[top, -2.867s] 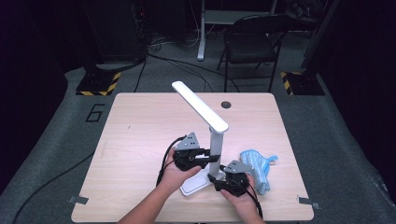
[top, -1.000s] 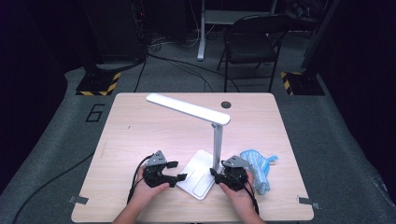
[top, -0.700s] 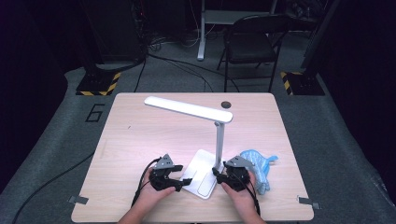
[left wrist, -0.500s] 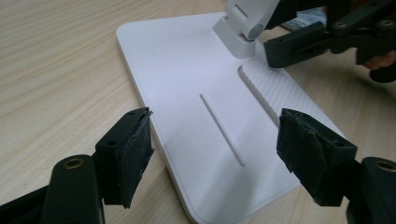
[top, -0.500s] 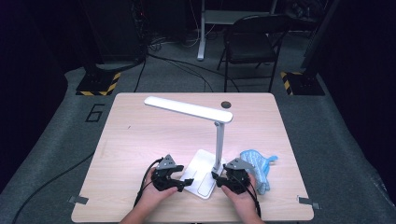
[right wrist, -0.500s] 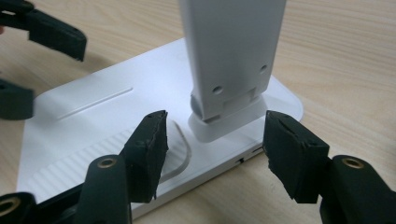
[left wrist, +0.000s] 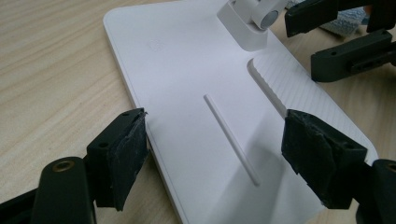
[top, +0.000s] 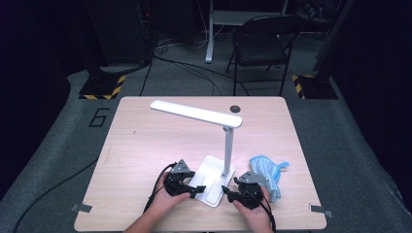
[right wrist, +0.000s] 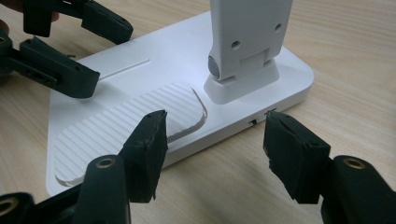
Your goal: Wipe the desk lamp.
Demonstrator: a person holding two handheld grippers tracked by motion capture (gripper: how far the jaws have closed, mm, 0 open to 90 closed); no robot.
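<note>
— Fingers of the left gripper: spread, just been opening, pads straddling the near end of the white desk lamp's base, one pad touching or just beside its edge, the other over its far edge; pressing on nothing.

— And the right gripper?

— Spread too, also just been opening; nothing pinched. Pointing at the side of the base below the lamp's upright post, just short of it.

— Lamp's place?

— Standing on the wooden table, near the front edge, between both grippers, head stretched level toward the left. Blue cloth just beside the right gripper.
</note>
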